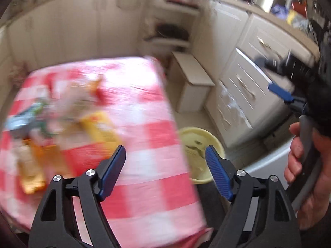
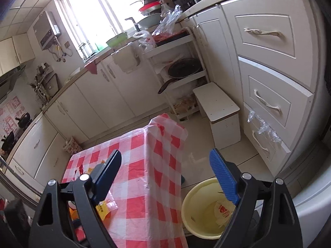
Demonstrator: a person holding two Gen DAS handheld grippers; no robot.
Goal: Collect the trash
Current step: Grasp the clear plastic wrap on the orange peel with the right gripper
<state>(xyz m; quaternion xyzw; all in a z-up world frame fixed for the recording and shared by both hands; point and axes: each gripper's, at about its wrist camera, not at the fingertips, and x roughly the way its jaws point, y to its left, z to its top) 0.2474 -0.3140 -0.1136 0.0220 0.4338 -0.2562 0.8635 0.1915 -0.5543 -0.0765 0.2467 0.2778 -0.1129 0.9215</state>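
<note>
Tongs in both my hands are standing spread with nothing between their blue pads: the left gripper is hanging over the checked tablecloth's edge, the right gripper over the gap between table and yellow bucket. Only the right view is showing a wrapper lying inside the bucket, below its right pad; only the left view is catching my right hand gripping its handle. Trash is lying on the cloth, up-left of the left tongs, smeared by blur into yellow, orange and green shapes I cannot identify.
</note>
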